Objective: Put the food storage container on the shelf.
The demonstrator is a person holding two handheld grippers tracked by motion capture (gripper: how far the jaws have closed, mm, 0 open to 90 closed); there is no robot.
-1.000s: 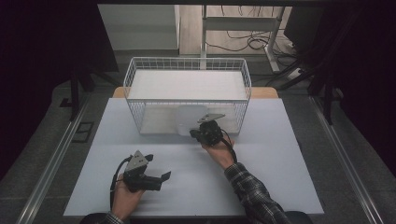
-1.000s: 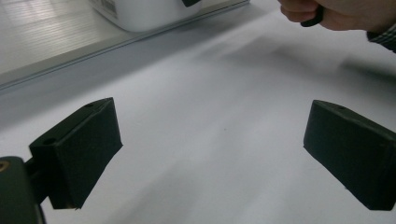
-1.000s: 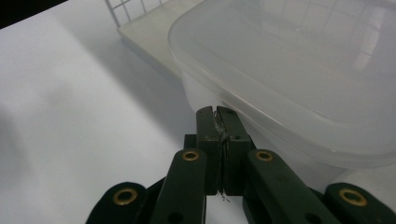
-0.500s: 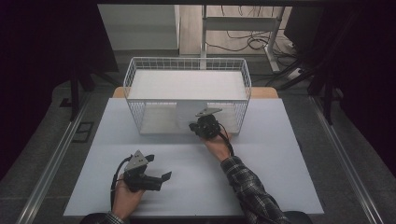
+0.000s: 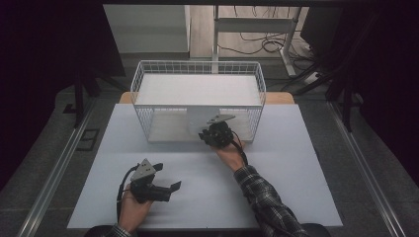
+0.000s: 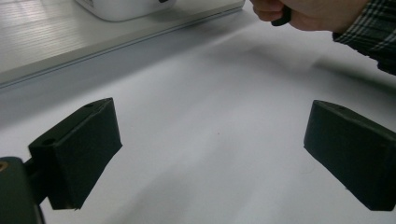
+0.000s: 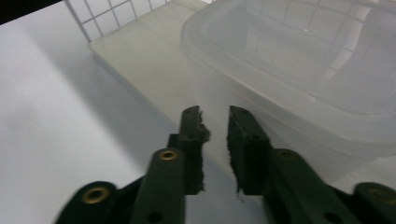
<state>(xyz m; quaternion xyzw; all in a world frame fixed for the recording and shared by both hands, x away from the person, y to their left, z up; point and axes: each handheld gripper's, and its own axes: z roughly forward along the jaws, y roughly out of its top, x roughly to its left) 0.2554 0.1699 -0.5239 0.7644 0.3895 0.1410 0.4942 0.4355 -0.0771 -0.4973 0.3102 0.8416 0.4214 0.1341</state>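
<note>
Translucent plastic container (image 7: 299,79) sits in the wire basket (image 5: 197,74) at twelve o'clock on the bench (image 5: 276,192). Your right gripper (image 7: 215,116) has just parted its fingers narrowly, nothing between them, apparently releasing it. Your left gripper (image 6: 210,154) rests wide at seven o'clock.

One wire basket (image 5: 143,98) upper centre, one clear plastic tub (image 7: 299,70) at its side, two claws: left claw (image 5: 170,189), right claw (image 5: 207,134), one desk (image 5: 296,197).
</note>
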